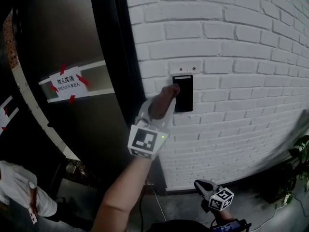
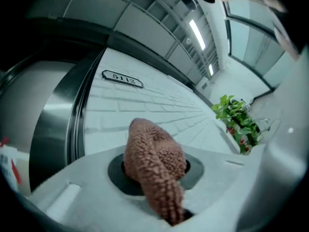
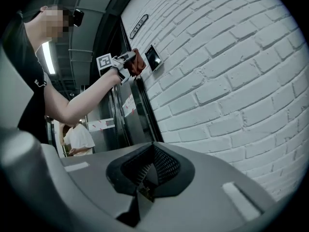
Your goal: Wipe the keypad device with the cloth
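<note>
head view, left gripper (image 1: 159,108) clamping brown cloth (image 1: 165,94) at keypad device (image 1: 184,94), right gripper (image 1: 203,186) low, jaws together

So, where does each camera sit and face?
Head view: on the person's head, facing brick wall and keypad device; shows left forearm, left gripper, right gripper low.
Left gripper view: on the left gripper, looking up along the wall; shows its jaws shut on the cloth.
Right gripper view: held low, looking up the wall; shows its shut jaws and the left forearm.
Shared: head and right gripper views both show cloth and keypad device.
</note>
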A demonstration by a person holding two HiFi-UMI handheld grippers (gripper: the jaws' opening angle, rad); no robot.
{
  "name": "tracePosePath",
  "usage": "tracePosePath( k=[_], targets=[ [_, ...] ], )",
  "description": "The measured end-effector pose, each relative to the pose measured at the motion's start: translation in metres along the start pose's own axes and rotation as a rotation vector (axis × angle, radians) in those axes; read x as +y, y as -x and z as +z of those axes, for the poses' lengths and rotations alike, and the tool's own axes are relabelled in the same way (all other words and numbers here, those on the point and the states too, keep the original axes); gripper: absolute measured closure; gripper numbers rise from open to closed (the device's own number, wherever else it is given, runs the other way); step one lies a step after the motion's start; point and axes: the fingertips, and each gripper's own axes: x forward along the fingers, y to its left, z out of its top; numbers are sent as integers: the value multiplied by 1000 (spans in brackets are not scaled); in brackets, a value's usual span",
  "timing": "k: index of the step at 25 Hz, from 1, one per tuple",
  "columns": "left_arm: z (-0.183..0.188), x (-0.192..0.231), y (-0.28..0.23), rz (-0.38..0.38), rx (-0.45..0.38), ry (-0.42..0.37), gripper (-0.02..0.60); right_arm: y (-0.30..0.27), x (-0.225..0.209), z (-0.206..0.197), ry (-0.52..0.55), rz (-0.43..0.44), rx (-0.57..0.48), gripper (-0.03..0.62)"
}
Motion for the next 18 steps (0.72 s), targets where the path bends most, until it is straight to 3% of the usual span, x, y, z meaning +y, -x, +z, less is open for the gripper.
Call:
tracePosePath(
  k=[6,8,14,18],
  targets=[
    [-5,27,-53,164,50,-110,526,11,-6,13,5,-29,-41,592],
    [-7,20,-58,184,45,-145,526,16,-8,15,-7,-39,-48,592],
    [1,-14,-90,85,115,-275,526,18,-3,18,-59,-31,-62,592],
    [8,-21,-105,-8,243,-477,526,15,-6,12,-50,-36,-56,592]
  ],
)
